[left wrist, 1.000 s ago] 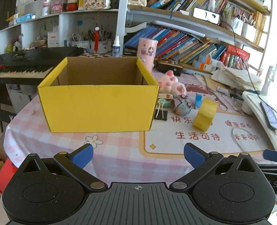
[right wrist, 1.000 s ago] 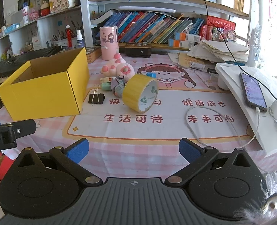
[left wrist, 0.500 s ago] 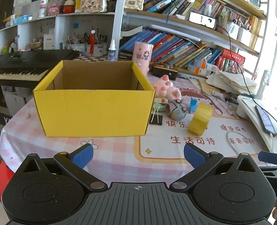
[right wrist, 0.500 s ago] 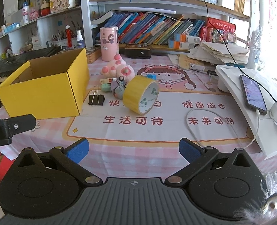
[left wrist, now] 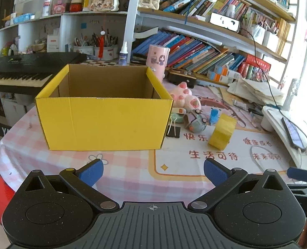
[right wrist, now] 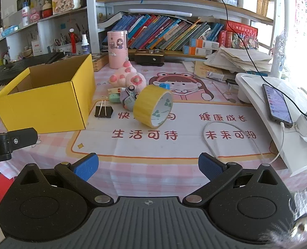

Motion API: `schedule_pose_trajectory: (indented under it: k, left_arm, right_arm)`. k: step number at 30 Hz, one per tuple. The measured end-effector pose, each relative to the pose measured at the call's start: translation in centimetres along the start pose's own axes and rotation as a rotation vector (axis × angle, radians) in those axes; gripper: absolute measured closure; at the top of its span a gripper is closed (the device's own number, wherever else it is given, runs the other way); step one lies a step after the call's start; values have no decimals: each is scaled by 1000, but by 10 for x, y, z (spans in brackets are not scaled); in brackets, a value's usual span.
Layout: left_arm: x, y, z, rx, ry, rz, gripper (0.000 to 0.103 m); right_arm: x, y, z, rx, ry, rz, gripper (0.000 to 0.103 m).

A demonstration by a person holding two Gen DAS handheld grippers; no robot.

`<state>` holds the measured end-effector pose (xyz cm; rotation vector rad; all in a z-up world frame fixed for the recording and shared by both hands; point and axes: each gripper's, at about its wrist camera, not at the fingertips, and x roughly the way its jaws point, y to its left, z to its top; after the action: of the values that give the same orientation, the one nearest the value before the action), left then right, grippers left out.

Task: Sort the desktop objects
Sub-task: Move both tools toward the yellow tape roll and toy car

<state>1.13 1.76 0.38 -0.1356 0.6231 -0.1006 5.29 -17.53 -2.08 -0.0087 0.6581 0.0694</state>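
Observation:
An open yellow cardboard box (left wrist: pixel 103 122) (right wrist: pixel 43 105) stands on the left of the table and looks empty inside. To its right lies a cluster: a yellow tape roll (right wrist: pixel 152 109) (left wrist: pixel 221 131) on its edge, a black binder clip (right wrist: pixel 104 111) (left wrist: pixel 173 131), a grey toy car (right wrist: pixel 128 100) (left wrist: pixel 195 121), a green eraser (right wrist: pixel 114 98) and a pink paw plush (right wrist: pixel 127 78) (left wrist: pixel 185 97). My left gripper (left wrist: pixel 152 173) hangs open over the table's near edge, in front of the box. My right gripper (right wrist: pixel 147 167) is open too, short of the tape roll.
A white charging cable (right wrist: pixel 232 141) loops on the mat. A phone (right wrist: pixel 277 105) rests on a white stand at the right. A pink canister (right wrist: pixel 118 48), paper stacks and bookshelves line the back; a keyboard (left wrist: pixel 18 74) sits left. The left gripper's body (right wrist: pixel 10 143) shows at the right view's left edge.
The left gripper has drawn back and risen, so the box looks smaller and more of its inside shows. The right gripper has barely moved. Both stay open.

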Motion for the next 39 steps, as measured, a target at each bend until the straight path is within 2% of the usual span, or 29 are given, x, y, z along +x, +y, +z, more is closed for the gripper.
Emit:
schedule_pose_trajectory:
  k: [11, 30, 39]
  left_arm:
    - [2, 7, 1, -20, 2, -5, 0]
    - [8, 7, 6, -42, 8, 2, 0]
    - [15, -3, 12, -28, 2, 42, 0]
  right_arm:
    - [1, 3, 3, -4, -2, 6, 0]
    - [12, 1, 7, -11, 11, 63, 0]
    - [17, -6, 18, -39, -5, 78, 0]
